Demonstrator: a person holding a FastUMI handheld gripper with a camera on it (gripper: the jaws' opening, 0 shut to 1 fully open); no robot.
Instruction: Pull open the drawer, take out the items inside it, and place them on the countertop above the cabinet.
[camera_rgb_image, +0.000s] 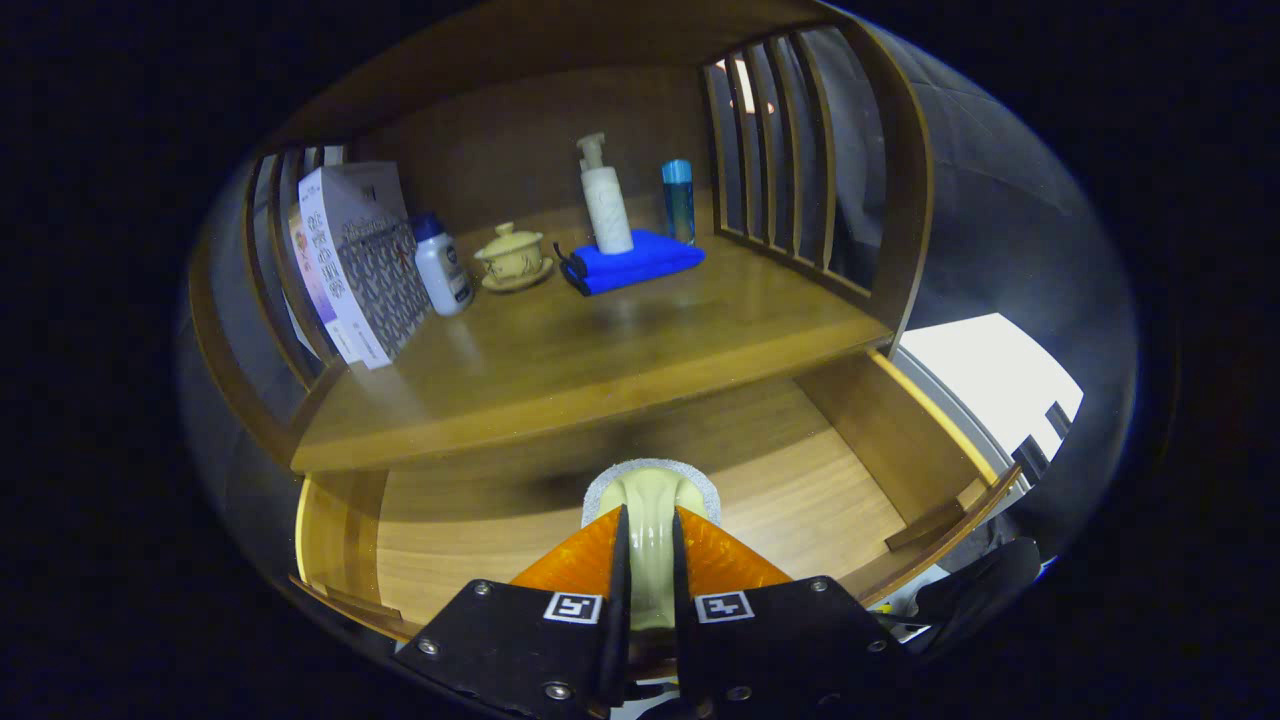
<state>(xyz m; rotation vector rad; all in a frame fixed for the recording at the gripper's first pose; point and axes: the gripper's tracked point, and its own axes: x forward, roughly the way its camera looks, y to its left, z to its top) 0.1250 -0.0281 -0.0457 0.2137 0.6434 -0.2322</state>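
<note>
The wooden drawer (880, 430) stands pulled open below the countertop (600, 350), and its bare floor shows on both sides of my fingers. My gripper (650, 522) hangs over the drawer, shut on a cream-coloured item (650, 497) with a grey speckled rim. The item sticks out ahead between the two orange fingers (570, 565). Its lower part is hidden between the fingers. The item's front end sits just short of the countertop's front edge.
On the countertop stand a patterned box (355, 260), a white bottle (442, 265), a lidded cup on a saucer (512, 255), a folded blue cloth (640, 265) bearing a pump bottle (605, 200), and a blue bottle (678, 198). Slatted wooden sides (790, 170) enclose the shelf.
</note>
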